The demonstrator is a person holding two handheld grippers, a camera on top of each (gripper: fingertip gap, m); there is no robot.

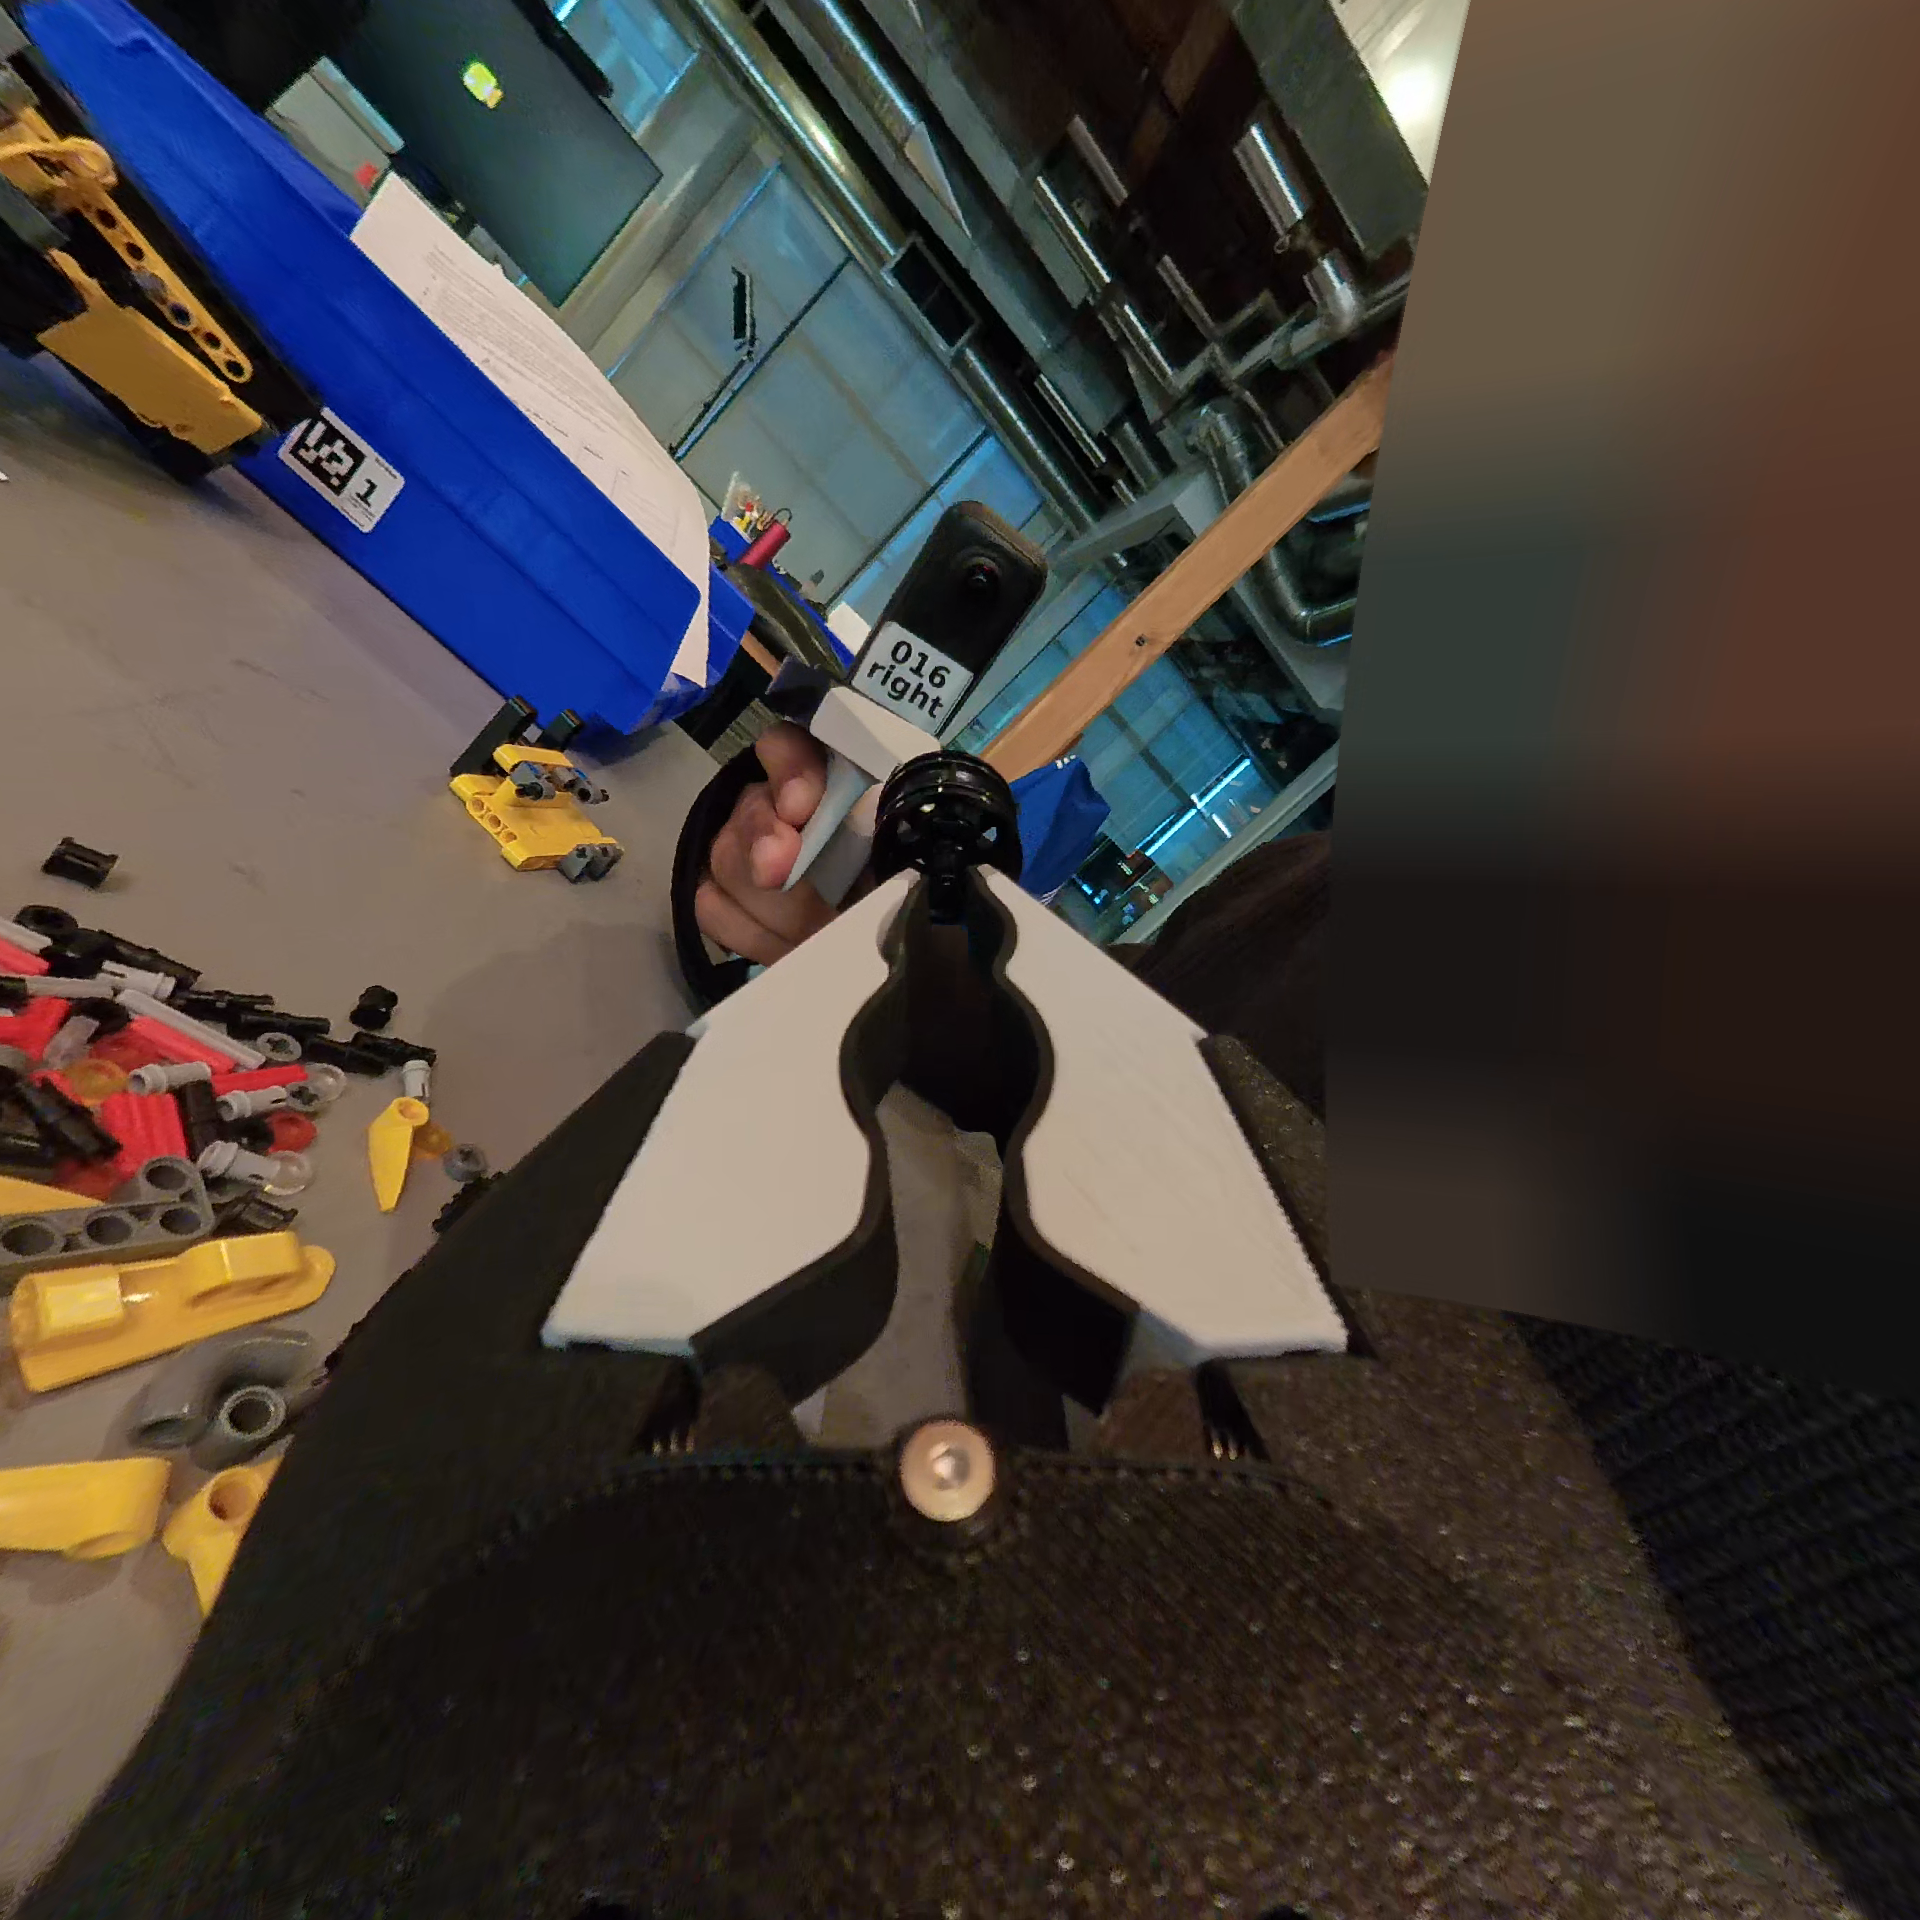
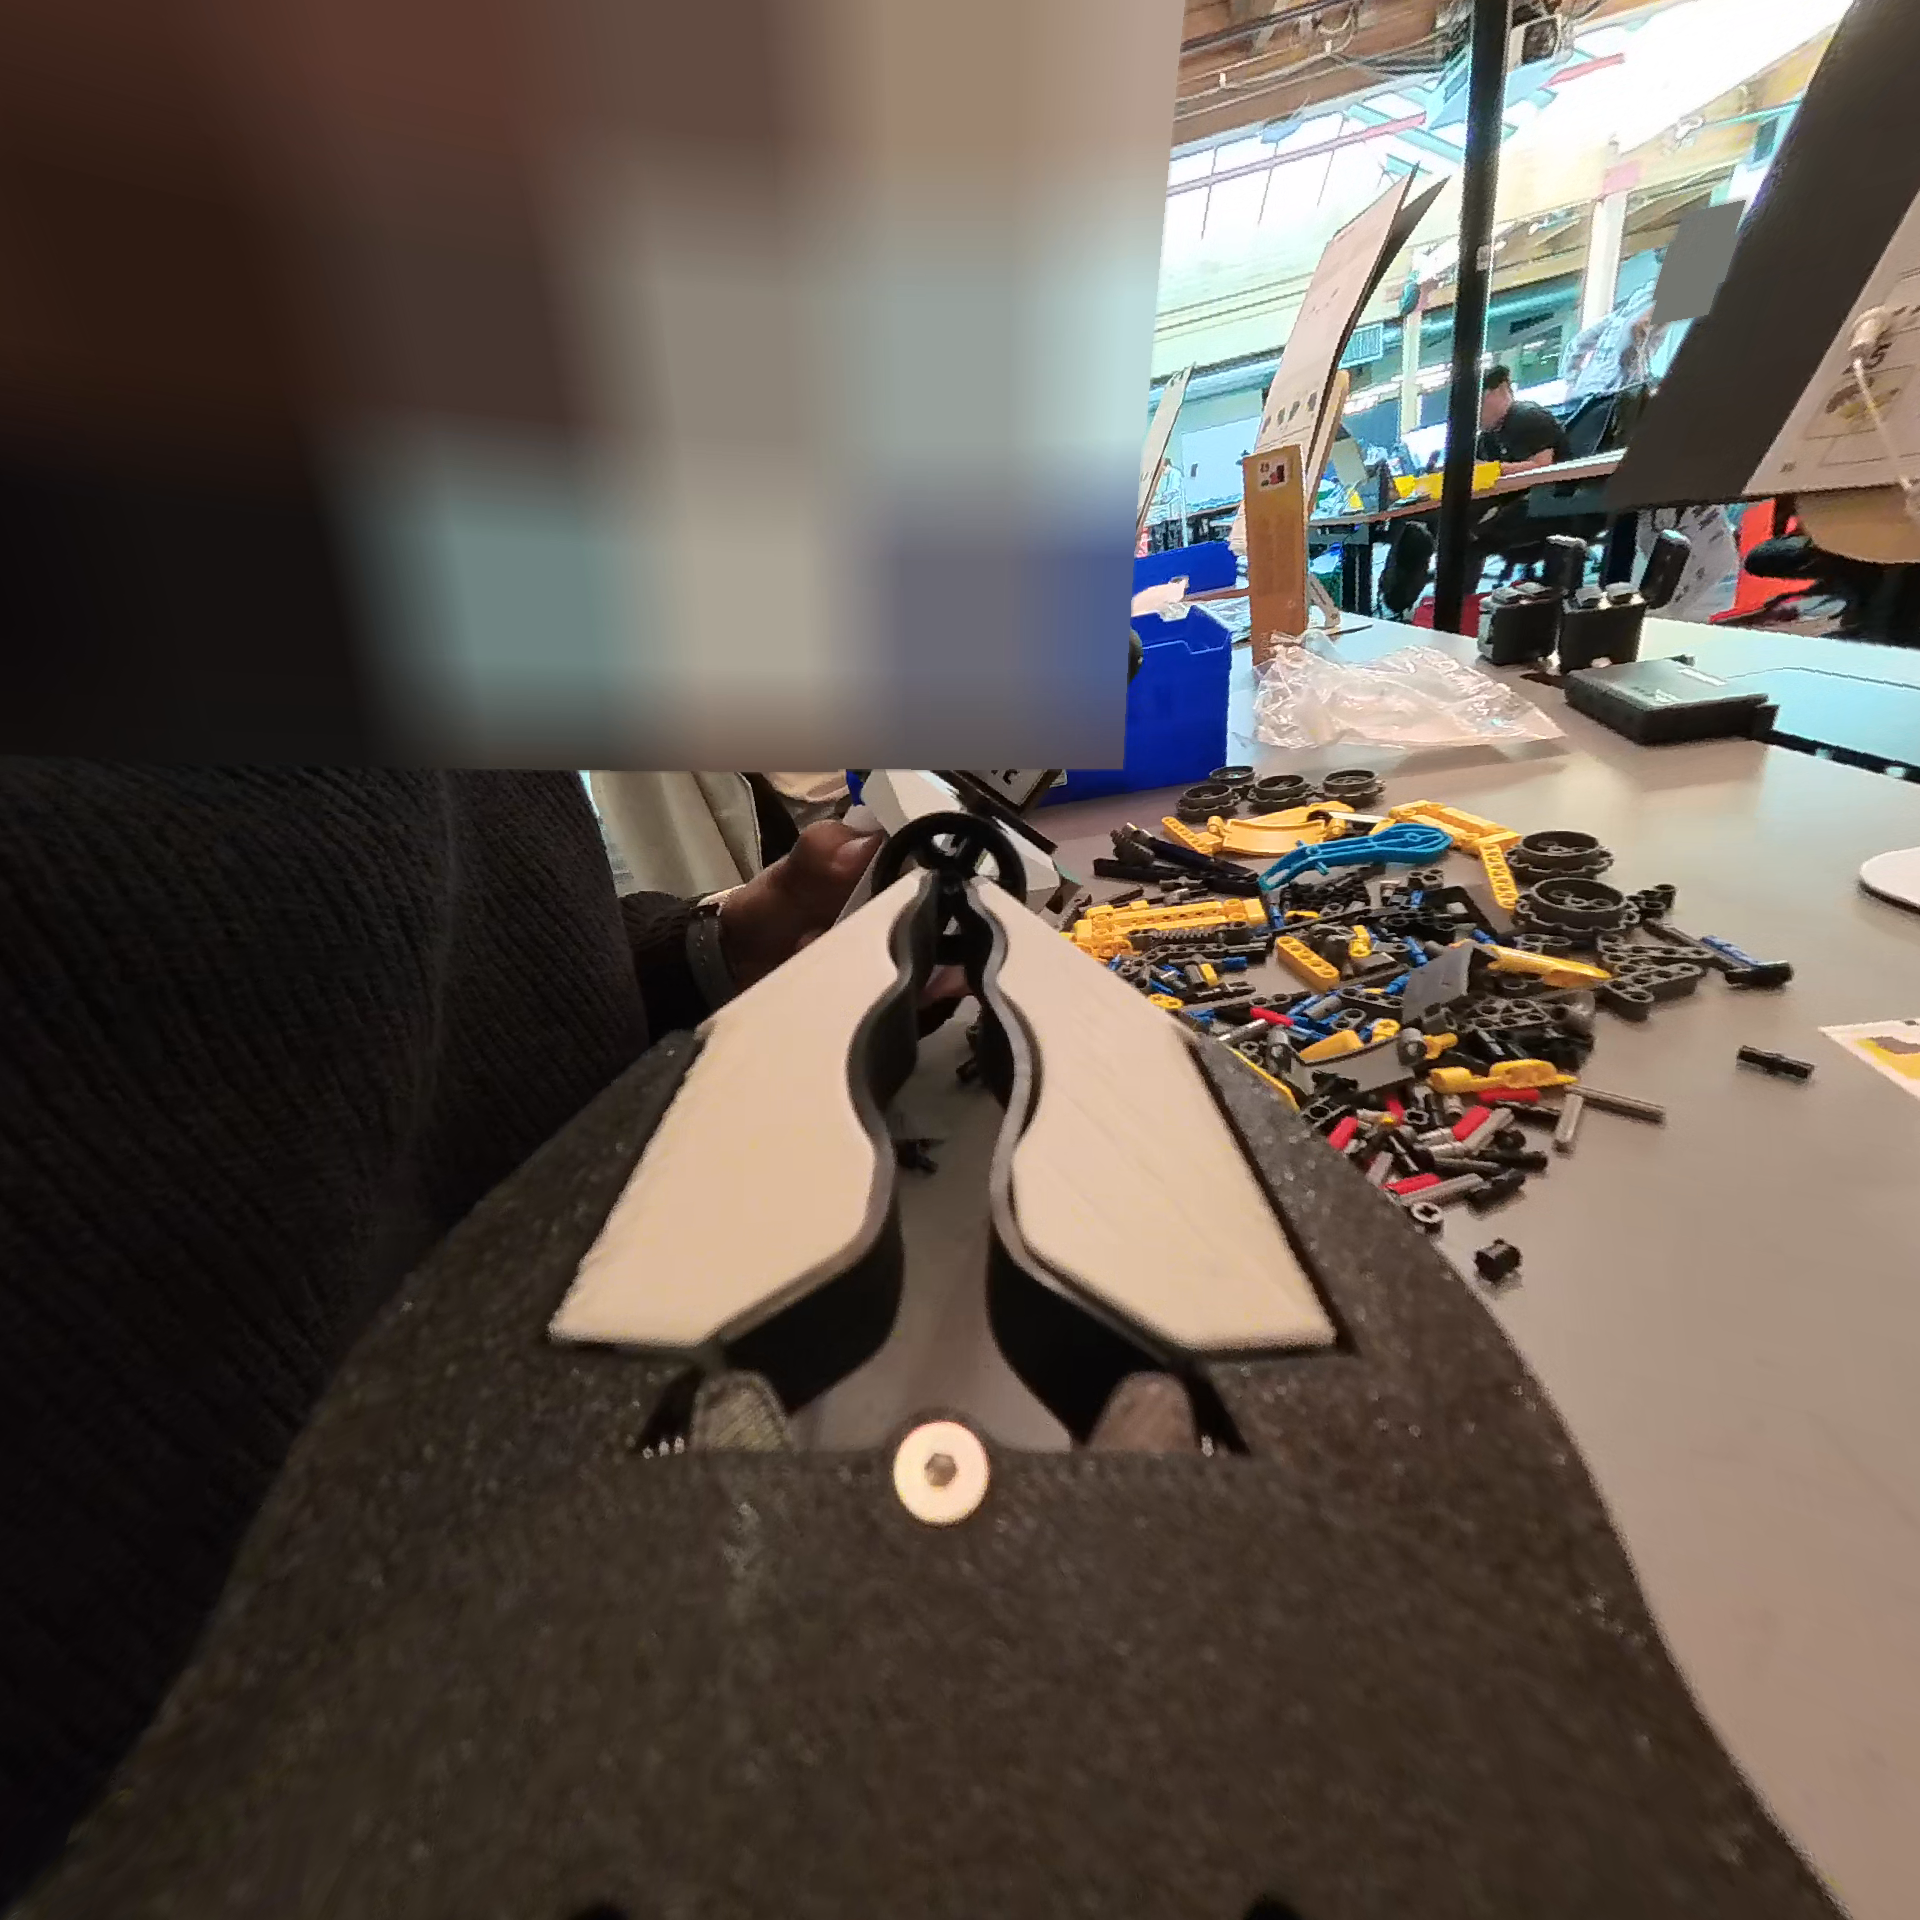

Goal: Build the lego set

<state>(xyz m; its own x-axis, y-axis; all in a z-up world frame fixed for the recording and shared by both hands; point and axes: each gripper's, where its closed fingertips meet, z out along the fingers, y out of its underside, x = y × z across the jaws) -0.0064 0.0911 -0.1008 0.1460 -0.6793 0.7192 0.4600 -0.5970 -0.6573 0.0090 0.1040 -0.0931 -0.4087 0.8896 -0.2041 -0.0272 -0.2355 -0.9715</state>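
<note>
In the left wrist view, my left gripper (image 1: 941, 902) is shut on a thin black pin (image 1: 943, 896) that sticks out of a small black wheel (image 1: 945, 816), held up in the air. My right gripper (image 1: 847, 821), in a hand, meets the wheel from behind and to the left. In the right wrist view, my right gripper (image 2: 948, 891) is shut on a thin black part just under the same wheel (image 2: 943, 840), which shows as a ring. The left gripper (image 2: 1023, 868) and the hand holding it (image 2: 805, 883) sit just beyond it.
A grey table (image 1: 260, 665) carries a pile of red, black and yellow building parts (image 1: 135, 1122), a small yellow subassembly (image 1: 535, 805), a blue bin (image 1: 468, 416) and a yellow-black model (image 1: 104, 291). The right view shows another parts pile (image 2: 1403, 966), a plastic bag (image 2: 1392, 696) and a black box (image 2: 1662, 701). My two grippers' fingertips are within a few centimetres of each other.
</note>
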